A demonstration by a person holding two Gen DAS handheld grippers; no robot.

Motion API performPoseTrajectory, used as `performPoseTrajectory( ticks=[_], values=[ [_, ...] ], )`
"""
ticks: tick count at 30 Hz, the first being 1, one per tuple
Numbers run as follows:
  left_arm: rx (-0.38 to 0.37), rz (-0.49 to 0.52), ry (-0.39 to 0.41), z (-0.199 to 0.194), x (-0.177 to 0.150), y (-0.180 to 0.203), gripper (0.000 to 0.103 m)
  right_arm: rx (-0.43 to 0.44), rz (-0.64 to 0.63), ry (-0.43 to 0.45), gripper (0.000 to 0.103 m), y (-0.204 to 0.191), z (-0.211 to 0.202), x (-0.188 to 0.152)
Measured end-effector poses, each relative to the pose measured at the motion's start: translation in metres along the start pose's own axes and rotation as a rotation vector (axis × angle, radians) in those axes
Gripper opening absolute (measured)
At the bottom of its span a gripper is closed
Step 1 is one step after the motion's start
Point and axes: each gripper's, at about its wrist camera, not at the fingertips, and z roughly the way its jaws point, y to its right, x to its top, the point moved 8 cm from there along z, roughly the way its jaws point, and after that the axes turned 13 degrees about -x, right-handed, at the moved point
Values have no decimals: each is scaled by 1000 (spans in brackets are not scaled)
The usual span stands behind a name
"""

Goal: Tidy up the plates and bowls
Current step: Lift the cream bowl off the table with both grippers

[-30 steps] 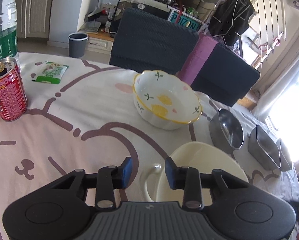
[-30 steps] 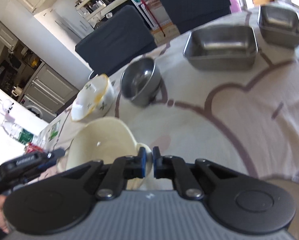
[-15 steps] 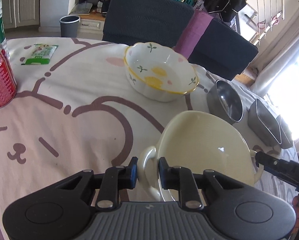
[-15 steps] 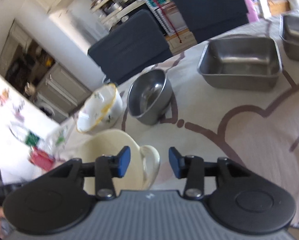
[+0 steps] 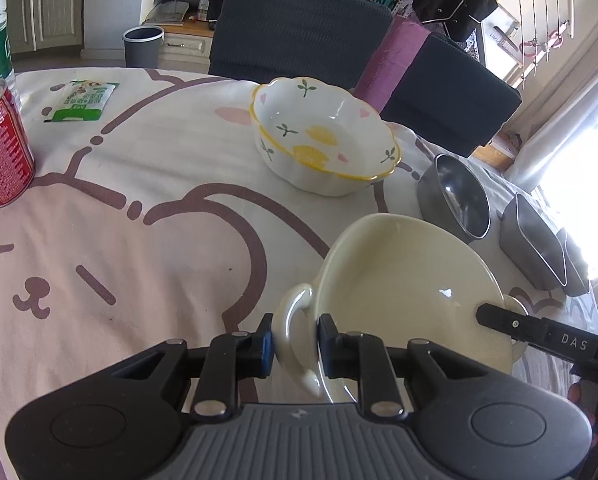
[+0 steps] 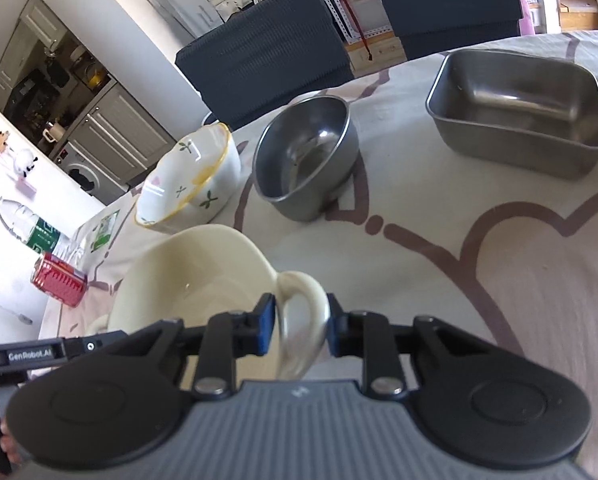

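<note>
Left wrist view, my left gripper [image 5: 295, 346]: jaws pinch one loop handle of the cream bowl [image 5: 411, 280], tilted above the tabletop [image 5: 159, 160].
Left view, ahead: floral bowl [image 5: 323, 144], then steel bowl [image 5: 455, 196] and steel trays [image 5: 535, 244] to its right; red can [image 5: 1, 148] far left.
Right wrist view, my right gripper [image 6: 301, 330]: jaws just closing, both pads against the opposite handle.
Right view, ahead: steel bowl nearest, floral bowl beside it, rectangular tray well apart.
</note>
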Motion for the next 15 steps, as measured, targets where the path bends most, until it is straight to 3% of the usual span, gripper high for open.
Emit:
performPoseTrajectory(
  ticks=[15],
  values=[
    [18, -22, 10, -16, -18, 3, 24, -76, -113, -1, 34, -10, -13, -12]
  ],
)
